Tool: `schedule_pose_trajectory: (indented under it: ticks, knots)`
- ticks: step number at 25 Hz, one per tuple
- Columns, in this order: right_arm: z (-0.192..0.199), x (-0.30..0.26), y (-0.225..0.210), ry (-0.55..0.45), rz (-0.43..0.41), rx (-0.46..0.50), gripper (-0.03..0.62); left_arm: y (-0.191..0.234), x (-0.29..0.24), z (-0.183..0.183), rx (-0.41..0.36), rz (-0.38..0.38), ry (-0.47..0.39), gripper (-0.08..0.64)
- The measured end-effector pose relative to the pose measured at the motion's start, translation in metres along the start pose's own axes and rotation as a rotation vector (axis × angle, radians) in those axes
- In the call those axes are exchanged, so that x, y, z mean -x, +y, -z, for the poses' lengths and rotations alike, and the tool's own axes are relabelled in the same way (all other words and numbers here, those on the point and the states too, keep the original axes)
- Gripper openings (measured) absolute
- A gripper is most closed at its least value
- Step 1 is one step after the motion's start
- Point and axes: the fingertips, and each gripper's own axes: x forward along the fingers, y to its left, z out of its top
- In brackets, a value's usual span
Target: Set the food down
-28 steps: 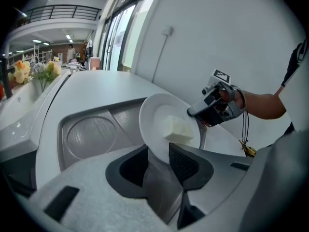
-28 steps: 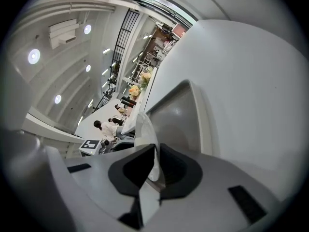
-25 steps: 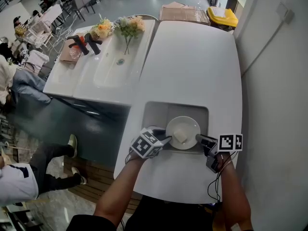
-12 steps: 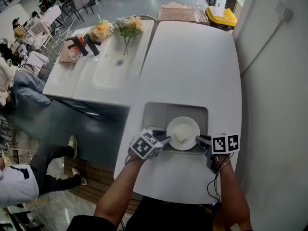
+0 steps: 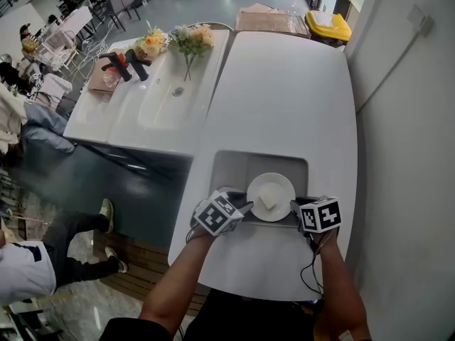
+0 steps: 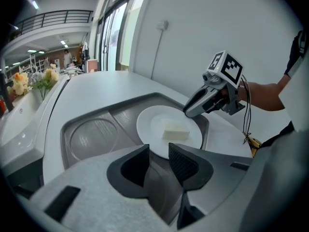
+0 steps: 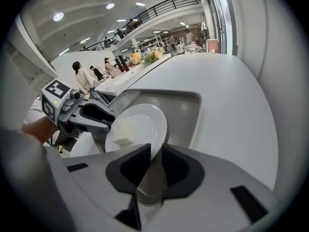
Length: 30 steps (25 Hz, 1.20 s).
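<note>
left hand-held gripper [image 6: 158, 148] spread | right hand-held gripper [image 7: 155, 148] just opening, plate [image 5: 274, 182] rim between, seemingly loose | grey tray [image 5: 227, 169], white desk [image 5: 284, 84]

One plate [image 5: 270, 187], one food block [image 5: 267, 201], one tray [image 5: 229, 168], two flower bunches [image 5: 192, 40], my two grippers: left gripper [image 5: 244, 206], right gripper [image 5: 294, 206].

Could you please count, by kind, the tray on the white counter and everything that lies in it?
Grey tray: 1
White plate: 1
Pale block of food: 1
Total: 3
</note>
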Motion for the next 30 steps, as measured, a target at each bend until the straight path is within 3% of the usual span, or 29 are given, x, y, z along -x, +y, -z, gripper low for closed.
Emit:
schedule_pose_trajectory:
  ticks: [5, 10, 13, 16, 21, 30]
  knots:
    - [-0.005, 0.011, -0.007, -0.128, -0.021, -0.009, 0.052, 0.01, 0.012, -0.002, -0.009, -0.054, -0.054, 0.118]
    - [-0.009, 0.052, 0.017, -0.4, -0.17, 0.052, 0.014, 0.012, 0.048, -0.007, 0.037, -0.083, -0.234, 0.107]
    - [-0.007, 0.086, 0.041, -0.57, -0.266, 0.043, 0.006, -0.009, 0.066, -0.002, 0.083, -0.032, -0.369, 0.059]
    - [0.0, 0.114, 0.074, -0.683, -0.309, 0.097, 0.006, -0.04, 0.084, 0.006, 0.139, 0.054, -0.507, 0.034]
    - [0.028, 0.136, 0.13, -0.746, -0.349, 0.147, 0.006, -0.105, 0.111, 0.019, 0.056, 0.111, -0.609, 0.031]
    - [0.087, 0.159, 0.207, -0.765, -0.37, 0.184, 0.003, -0.2, 0.143, 0.045, -0.07, 0.237, -0.623, 0.031]
